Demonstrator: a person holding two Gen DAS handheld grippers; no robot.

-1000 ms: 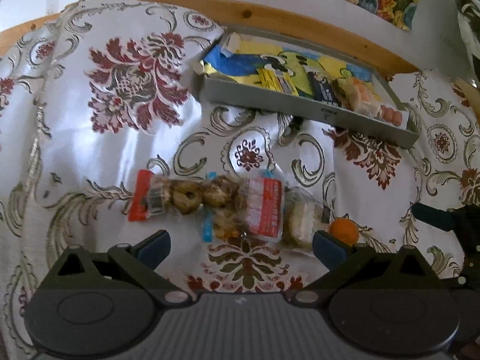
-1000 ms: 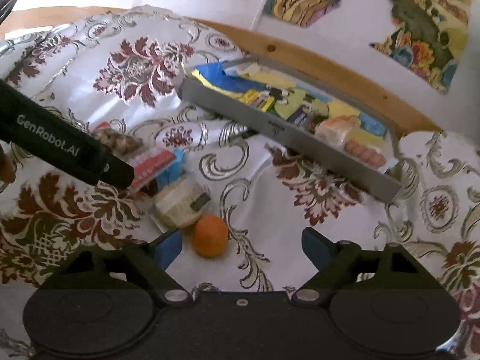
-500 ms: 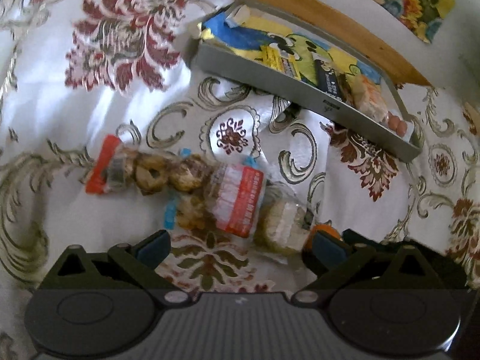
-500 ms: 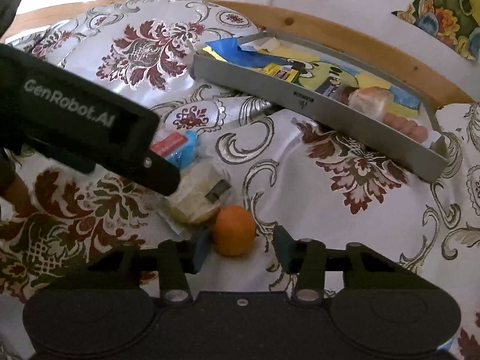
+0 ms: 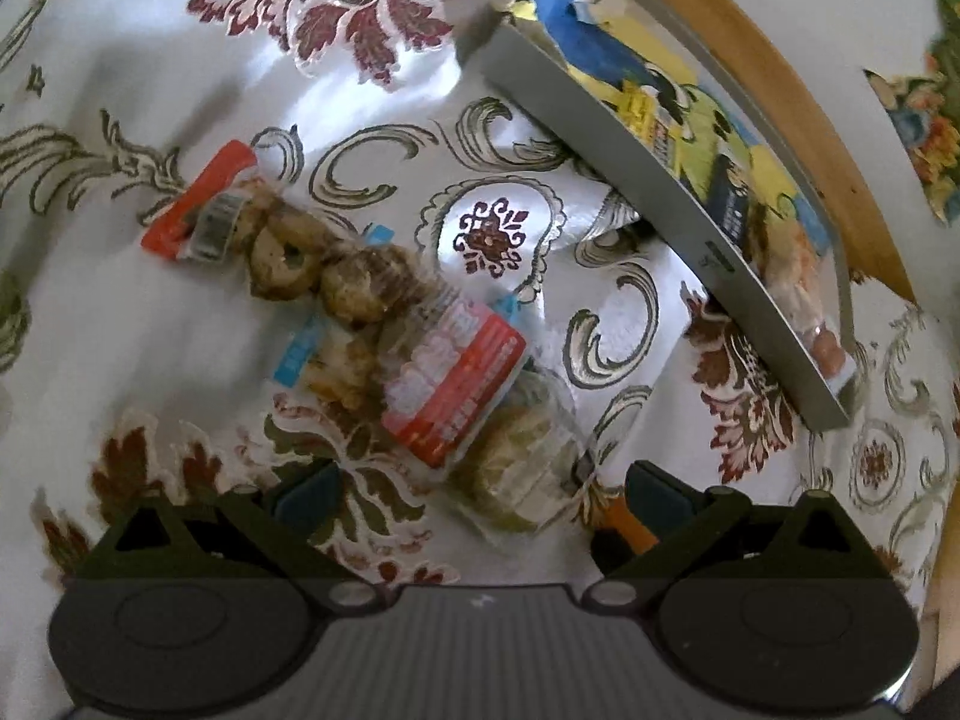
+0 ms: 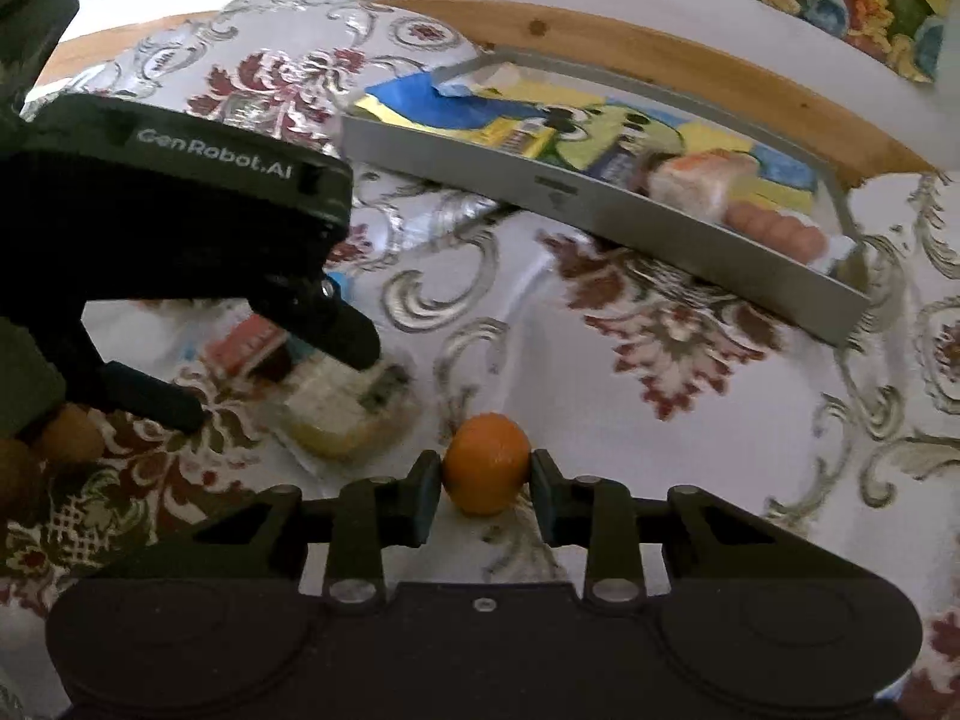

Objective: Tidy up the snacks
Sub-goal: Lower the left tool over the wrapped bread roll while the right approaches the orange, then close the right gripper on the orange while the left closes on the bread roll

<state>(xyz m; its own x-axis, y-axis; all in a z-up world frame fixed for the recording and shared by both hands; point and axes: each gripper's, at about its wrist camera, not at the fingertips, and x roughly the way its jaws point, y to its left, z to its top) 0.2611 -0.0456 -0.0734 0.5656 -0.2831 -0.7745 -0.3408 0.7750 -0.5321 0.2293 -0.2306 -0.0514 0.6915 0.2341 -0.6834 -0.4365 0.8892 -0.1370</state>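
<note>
A small orange (image 6: pixel 486 468) sits on the patterned cloth, and my right gripper (image 6: pixel 483 480) is shut on it, pads against both its sides. In the left wrist view only a sliver of the orange (image 5: pixel 630 525) shows behind the right finger. My left gripper (image 5: pixel 480 492) is open and low over a row of snack packs: a ring-biscuit pack with a red end (image 5: pixel 270 240), a red-label pack (image 5: pixel 456 372) and a clear-wrapped cake (image 5: pixel 522 462), which lies between the fingers. The right wrist view shows the left gripper (image 6: pixel 270 384) over the cake (image 6: pixel 342 408).
A grey tray (image 6: pixel 600 204) stands at the back right, lined with colourful paper and holding sausages (image 6: pixel 774 228), a wrapped bread (image 6: pixel 696 180) and small packs. Behind it run the wooden table edge (image 6: pixel 660 54) and a wall. Bare cloth lies between the orange and the tray.
My right gripper has come down around the orange and shut on it. The left gripper has moved forward and lower over the snack packs, staying open.
</note>
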